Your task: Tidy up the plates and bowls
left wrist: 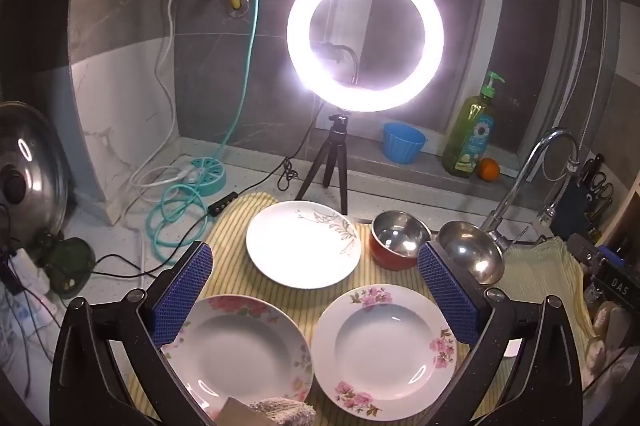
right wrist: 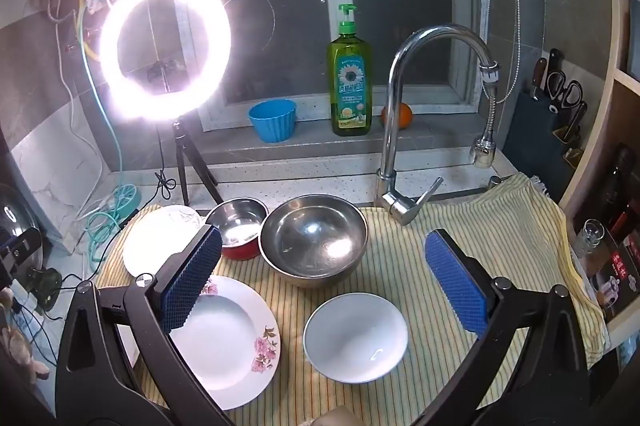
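Hovering over the striped cloth point(right wrist: 460, 226), both grippers' fingers stand wide apart (nothing between them): left gripper point(left wrist: 316, 290) lower-center above floral plates point(left wrist: 384, 350), right gripper point(right wrist: 324, 278) above the white bowl point(right wrist: 356, 336).

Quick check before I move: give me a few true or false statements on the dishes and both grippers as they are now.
1. Both the left gripper and the right gripper are open and hold nothing. True.
2. The white bowl sits inside the large steel bowl. False: it rests alone on the striped cloth, nearer the camera.
3. The small red bowl stands beside the large steel bowl. True.
4. The two flowered plates are stacked. False: they lie side by side.
5. The soap bottle lies on its side. False: it stands upright.
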Demonstrator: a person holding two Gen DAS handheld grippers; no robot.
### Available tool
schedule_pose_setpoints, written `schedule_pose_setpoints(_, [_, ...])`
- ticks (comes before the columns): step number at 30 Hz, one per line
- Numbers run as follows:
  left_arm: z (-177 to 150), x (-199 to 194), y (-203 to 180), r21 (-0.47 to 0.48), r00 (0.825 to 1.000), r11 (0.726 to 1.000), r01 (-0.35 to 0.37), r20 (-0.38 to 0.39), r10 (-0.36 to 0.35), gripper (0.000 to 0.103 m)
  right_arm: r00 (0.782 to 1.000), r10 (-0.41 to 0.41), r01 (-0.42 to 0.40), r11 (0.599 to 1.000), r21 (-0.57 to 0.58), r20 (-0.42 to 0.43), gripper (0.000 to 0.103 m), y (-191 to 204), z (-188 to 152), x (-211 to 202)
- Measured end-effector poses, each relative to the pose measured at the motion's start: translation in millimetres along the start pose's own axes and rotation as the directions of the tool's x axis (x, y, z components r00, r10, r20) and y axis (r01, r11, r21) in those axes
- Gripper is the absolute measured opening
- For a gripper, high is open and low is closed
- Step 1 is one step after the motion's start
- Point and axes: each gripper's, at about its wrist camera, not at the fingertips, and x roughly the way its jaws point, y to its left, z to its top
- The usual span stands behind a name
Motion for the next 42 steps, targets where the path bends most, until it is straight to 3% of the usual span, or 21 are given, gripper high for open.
schedule_pose_setpoints(4, [0.1,-2.6,2.4,0.011,1.0,1.0,-0.001,0.021,0.001,0.102,1.0,-0.013,0.013,1.0,-0.002,-0.006,0.103,0.2,-0.7,3.1])
schedule_pose_setpoints(8, [-2.4,1.3,6.1,0.008,1.0,1.0,-0.002,-0.011,0.002,0.102,1.0,-0.018,0.018,1.0,-0.008,-0.002,0.103,-2.2,2.0,4.3])
schedule_pose_setpoints(42, [-6.1,4.9,1.9,0.016,1.0,1.0,-0.007,-0.03,0.008,0.102,1.0,-0.031,0.031,0.999,-0.007,0.005,0.103,-0.8,1.2,-3.1])
